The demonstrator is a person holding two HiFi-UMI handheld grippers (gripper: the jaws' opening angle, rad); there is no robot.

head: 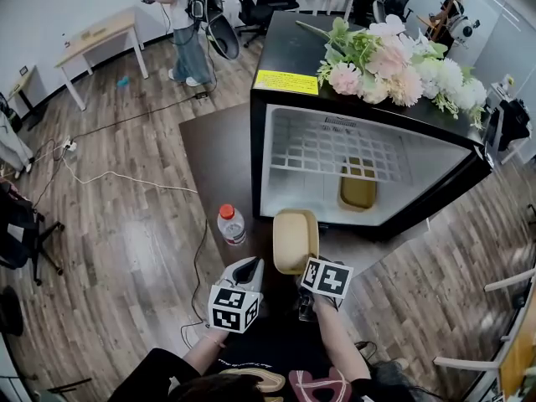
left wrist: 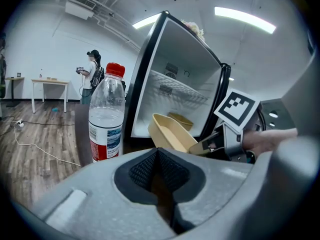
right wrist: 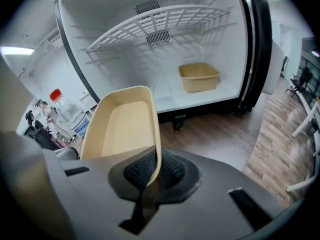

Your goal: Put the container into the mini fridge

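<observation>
Two tan tubs and one mini fridge point(head: 285, 57): a second container point(head: 358, 188) sits inside, and the container point(head: 296, 239) hangs just before it, long axis toward the opening. The right gripper point(right wrist: 150, 176) has its jaws pinched on the near rim; the left gripper point(left wrist: 157, 171) has its jaws together, empty.

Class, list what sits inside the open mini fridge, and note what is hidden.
Inside the mini fridge: a white wire shelf and one tan tub on its floor. The held container covers the floor's left corner.
</observation>
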